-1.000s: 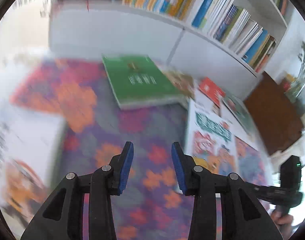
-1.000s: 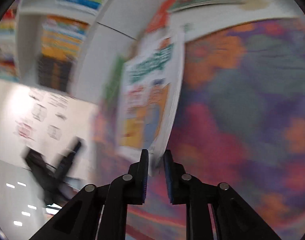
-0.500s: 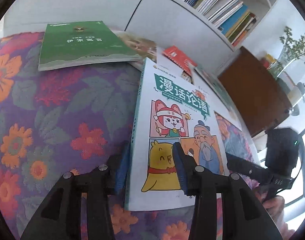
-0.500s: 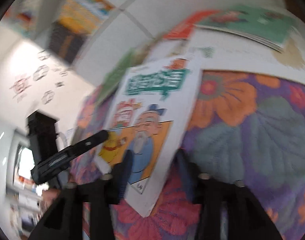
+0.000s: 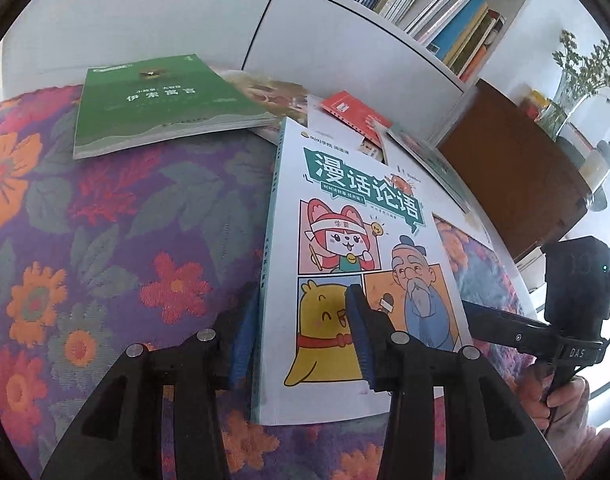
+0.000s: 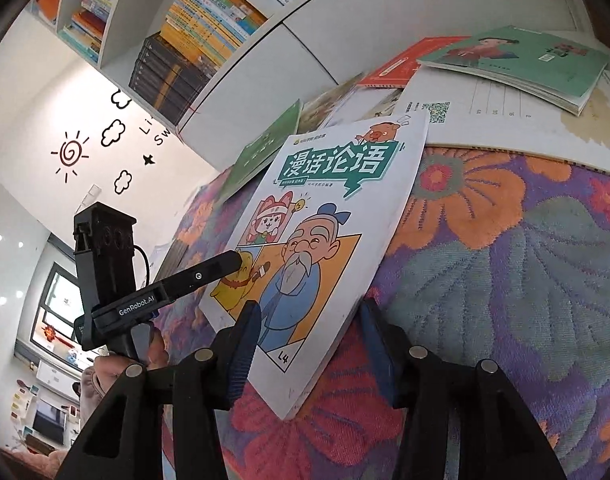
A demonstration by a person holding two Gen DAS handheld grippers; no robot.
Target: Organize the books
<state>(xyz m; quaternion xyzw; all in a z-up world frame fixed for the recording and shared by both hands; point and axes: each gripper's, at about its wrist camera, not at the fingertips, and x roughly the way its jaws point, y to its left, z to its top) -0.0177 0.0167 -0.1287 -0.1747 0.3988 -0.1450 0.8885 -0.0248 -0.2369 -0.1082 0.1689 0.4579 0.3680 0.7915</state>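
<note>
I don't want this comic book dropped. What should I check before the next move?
1. Right gripper released: ok. Its fingers have just been opening, with the comic book corner loose between them.
2. Left gripper hold on the book: cannot tell. Its fingers straddle the spine edge.
3. Book lifted off the floral cloth: cannot tell.
4. Free gap among the shelf books: cannot tell.

Comic book's (image 5: 369, 240) spine edge partly behind left gripper (image 5: 301, 344), bookshelf (image 5: 425, 4) cropped at top
</note>
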